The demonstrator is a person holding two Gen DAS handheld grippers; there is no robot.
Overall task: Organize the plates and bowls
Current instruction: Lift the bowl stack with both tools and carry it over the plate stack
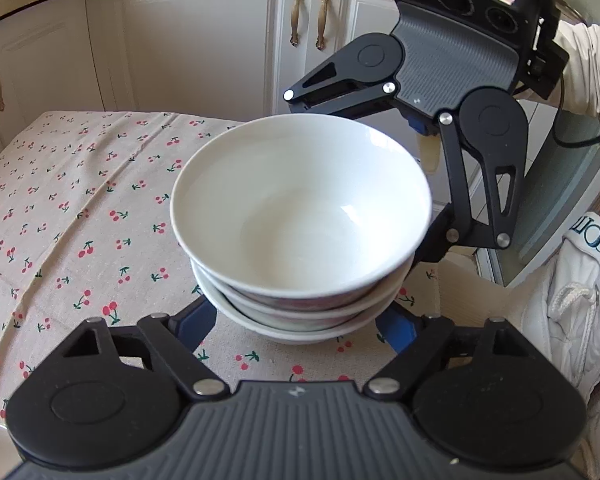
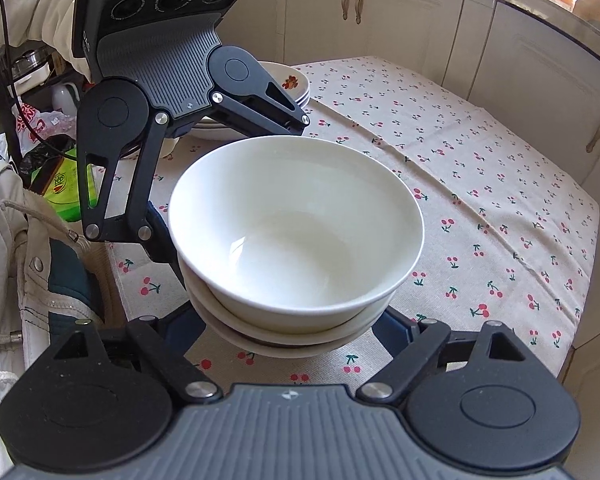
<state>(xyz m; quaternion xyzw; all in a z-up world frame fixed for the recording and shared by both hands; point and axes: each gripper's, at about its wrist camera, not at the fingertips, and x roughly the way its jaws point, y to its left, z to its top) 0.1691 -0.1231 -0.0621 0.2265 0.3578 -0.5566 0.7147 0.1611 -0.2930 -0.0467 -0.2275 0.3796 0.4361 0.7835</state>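
— Left wrist view had three bowls (image 1: 300,240) nested in one pile on the cloth (image 1: 80,200), near the table's front edge. How far along was the job, would you say?

— Well along, I judged. The bowls were already gathered, and the right wrist view showed plates (image 2: 296,84) piled at the far corner, behind the left gripper (image 1: 298,326). What seemed left was carrying the bowl pile to wherever it belongs.

— Anything in them?

— No. The top bowl (image 2: 296,232) was clean and empty, and the lower two held only the bowl above.

— And the grippers?

— Both came at the pile from opposite sides, each about half wide with the pile between its fingers. The right gripper (image 2: 288,328) looked clamped on the lowest bowl. The left one's pads (image 1: 198,322) sat right against that bowl too, but I could not tell whether they pressed on it
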